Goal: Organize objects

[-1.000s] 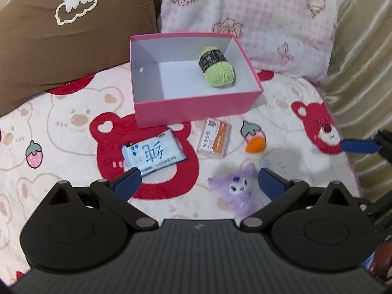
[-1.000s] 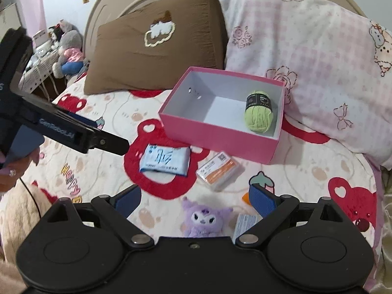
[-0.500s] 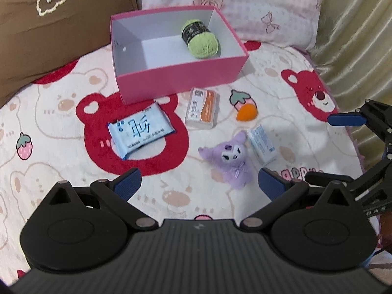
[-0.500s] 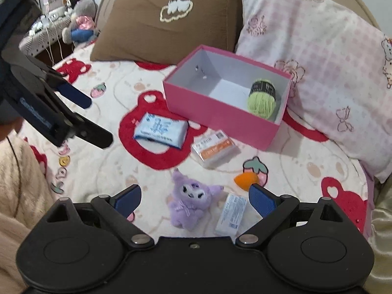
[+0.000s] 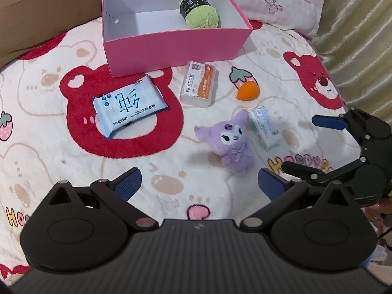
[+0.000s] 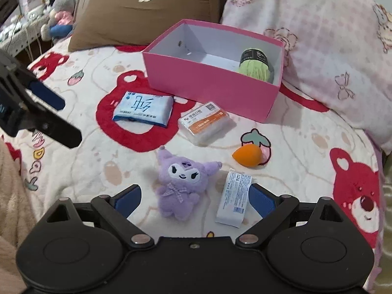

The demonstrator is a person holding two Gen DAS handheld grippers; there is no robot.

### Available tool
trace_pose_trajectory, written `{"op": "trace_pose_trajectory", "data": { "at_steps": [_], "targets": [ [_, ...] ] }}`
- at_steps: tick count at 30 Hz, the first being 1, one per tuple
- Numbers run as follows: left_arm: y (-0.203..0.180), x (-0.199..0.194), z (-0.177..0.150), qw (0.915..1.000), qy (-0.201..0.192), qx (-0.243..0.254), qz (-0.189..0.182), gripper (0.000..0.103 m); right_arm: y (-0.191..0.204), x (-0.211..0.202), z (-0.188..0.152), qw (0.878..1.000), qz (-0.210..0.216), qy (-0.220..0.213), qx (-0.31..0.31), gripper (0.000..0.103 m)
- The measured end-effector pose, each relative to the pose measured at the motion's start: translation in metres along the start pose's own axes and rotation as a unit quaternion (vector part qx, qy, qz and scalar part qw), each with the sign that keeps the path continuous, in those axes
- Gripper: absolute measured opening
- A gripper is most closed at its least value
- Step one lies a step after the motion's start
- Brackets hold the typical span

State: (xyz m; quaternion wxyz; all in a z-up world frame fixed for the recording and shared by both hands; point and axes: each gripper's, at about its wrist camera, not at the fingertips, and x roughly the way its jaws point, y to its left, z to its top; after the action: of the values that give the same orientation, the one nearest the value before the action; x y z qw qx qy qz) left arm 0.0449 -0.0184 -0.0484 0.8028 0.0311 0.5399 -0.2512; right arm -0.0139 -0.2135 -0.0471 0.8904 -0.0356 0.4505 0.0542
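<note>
Right wrist view: near to far over a bed (image 6: 73,166) with a fleecy white blanket printed with red bears.
Right gripper (image 6: 194,197): spread wide, empty, blue pads on black arms, hovering above the blanket.
Purple plush (image 6: 180,183): fuzzy, pointed ears, embroidered face, small gingham bow; lying face up between the right gripper's fingers, touching neither.
White packet (image 6: 234,198): flat, oblong, fine blue print; just beside the plush, in front of the far-side pad.
Orange sponge (image 6: 246,156): smooth, teardrop-shaped; beyond the packet, resting on a strawberry print.
Clear case (image 6: 204,122): rounded plastic box with an orange and white label; near the pink box's front wall.
Wipes pack (image 6: 143,107): soft, glossy, pale blue pouch with large characters; on a red bear print, beside the case.
Pink box (image 6: 208,88): open rectangular cardboard, pink outside, white inside; near two pillows.
Green yarn (image 6: 256,65): woolly ball with a black band; inside the pink box, at a far corner.
Left gripper (image 5: 198,183): wide open, holding nothing, blue pads; plush just ahead of it.
Pillows: brown pillow (image 6: 147,9) with a cloud motif, pink checked pillow (image 6: 318,29) beside it.
</note>
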Motion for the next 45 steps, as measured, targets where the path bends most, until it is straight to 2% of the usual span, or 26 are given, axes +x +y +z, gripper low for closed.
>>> {"op": "trace_pose_trajectory", "data": {
  "at_steps": [4,12,17,19,22,33,35,37,42,45],
  "targets": [
    [-0.008,0.016,-0.011,0.9992,-0.030,0.026,0.009,0.103,-0.005,0.017,-0.012,1.000,0.002,0.005,0.023,0.096],
    [-0.013,0.043,-0.022,0.9979,-0.063,0.012,-0.006,0.101,0.009,0.036,-0.021,0.999,0.035,-0.005,0.035,0.095],
    [-0.014,0.056,-0.025,0.9964,-0.084,0.012,-0.008,0.101,0.029,0.050,-0.028,1.000,0.002,-0.003,-0.015,0.093],
    [-0.014,0.060,-0.025,0.9963,-0.085,0.011,-0.001,0.100,0.032,0.056,-0.031,1.000,-0.008,-0.002,-0.019,0.092],
    [-0.012,0.064,-0.027,0.9962,-0.086,-0.001,-0.014,0.100,0.031,0.065,-0.034,0.999,-0.034,-0.009,-0.009,0.092],
    [-0.008,0.083,-0.038,0.9939,-0.091,-0.029,-0.055,0.098,0.027,0.079,-0.043,0.998,0.013,-0.023,0.050,0.090],
    [-0.008,0.087,-0.038,0.9931,-0.094,-0.034,-0.062,0.095,0.026,0.081,-0.044,0.998,0.014,-0.023,0.059,0.086],
    [-0.006,0.094,-0.037,0.9919,-0.090,-0.056,-0.070,0.093,0.025,0.083,-0.046,0.997,0.005,-0.030,0.069,0.073],
    [-0.011,0.107,-0.035,0.9905,-0.081,-0.068,-0.088,0.085,0.012,0.088,-0.052,0.992,0.017,-0.033,0.117,0.064],
    [-0.016,0.113,-0.038,0.9889,-0.090,-0.067,-0.097,0.065,0.013,0.090,-0.055,0.993,0.019,-0.031,0.111,0.058]
  ]
}}
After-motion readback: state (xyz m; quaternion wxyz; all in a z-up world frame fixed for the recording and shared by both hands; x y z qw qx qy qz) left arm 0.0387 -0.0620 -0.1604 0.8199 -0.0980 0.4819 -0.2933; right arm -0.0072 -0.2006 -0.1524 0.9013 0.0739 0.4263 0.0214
